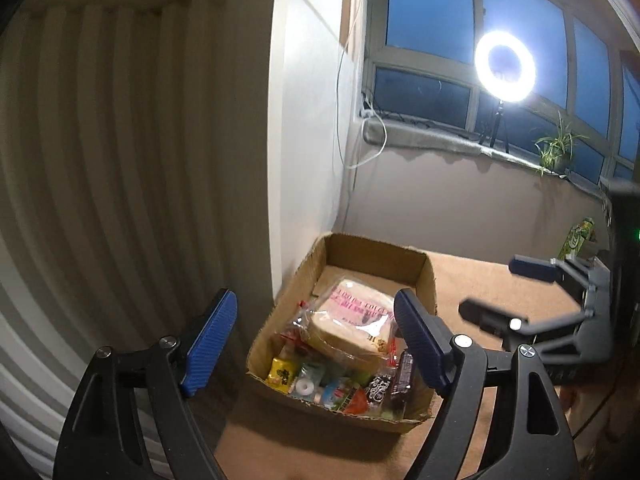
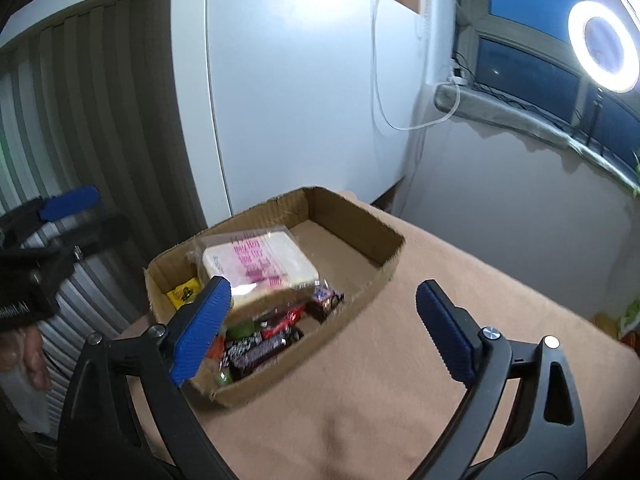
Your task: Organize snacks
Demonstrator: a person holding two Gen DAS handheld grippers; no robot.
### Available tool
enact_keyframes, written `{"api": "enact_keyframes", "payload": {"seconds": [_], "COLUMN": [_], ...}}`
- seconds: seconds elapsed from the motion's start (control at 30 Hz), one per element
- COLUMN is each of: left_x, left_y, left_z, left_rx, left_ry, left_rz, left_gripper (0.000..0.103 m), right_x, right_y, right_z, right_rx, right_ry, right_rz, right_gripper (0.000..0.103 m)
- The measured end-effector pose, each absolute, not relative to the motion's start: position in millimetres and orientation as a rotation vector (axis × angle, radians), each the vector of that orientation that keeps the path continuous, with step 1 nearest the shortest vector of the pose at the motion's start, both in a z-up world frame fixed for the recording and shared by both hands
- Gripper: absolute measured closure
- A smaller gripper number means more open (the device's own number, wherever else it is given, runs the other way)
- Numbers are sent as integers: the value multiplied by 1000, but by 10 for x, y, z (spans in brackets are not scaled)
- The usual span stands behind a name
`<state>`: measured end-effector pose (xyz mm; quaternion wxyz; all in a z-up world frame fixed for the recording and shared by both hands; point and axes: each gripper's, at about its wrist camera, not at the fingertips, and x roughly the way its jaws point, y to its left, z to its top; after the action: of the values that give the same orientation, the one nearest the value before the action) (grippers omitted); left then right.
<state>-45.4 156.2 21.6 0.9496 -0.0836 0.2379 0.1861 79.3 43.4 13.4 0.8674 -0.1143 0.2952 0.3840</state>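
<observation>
both the left gripper (image 1: 316,344) and the right gripper (image 2: 324,332) hang spread and empty above the table (image 2: 400,360). the job looks nearly done: a bagged sandwich (image 2: 256,264) and candy bars (image 2: 260,348) fill the cardboard box (image 2: 384,276) at the table's left edge. a green packet (image 1: 576,238) at the far right edge looks left over, and nothing blocks the way.

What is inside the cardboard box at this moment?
The cardboard box holds a bagged bread loaf lying on top of small snacks: dark chocolate bars, a yellow packet and mixed candies. Whatever lies under the bread is covered. The far end is bare.
</observation>
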Motion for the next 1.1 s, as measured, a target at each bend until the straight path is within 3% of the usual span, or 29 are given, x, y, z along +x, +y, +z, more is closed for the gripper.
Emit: {"api": "enact_keyframes", "payload": {"seconds": [0.07,0.3,0.47,1.1], "left_x": [-512,-570,-508,-53], "left_y": [1524,1357,1136,-102], "left_z": [275,388,442,185], "left_rx": [-165,-141,-128,-74], "left_ry": [469,447,444,569], "left_rz": [372,353,314,96], "left_gripper": [22,22,1,1], "right_x": [700,507,446,191], "right_y": [340,-125,-539,-1901], "right_z": [119,-34,-125,119], "right_rx": [-218,-160,-84,-46], "right_ry": [614,598,614,572], "right_rz": [769,626,557,207], "right_gripper": [0,0,0,0]}}
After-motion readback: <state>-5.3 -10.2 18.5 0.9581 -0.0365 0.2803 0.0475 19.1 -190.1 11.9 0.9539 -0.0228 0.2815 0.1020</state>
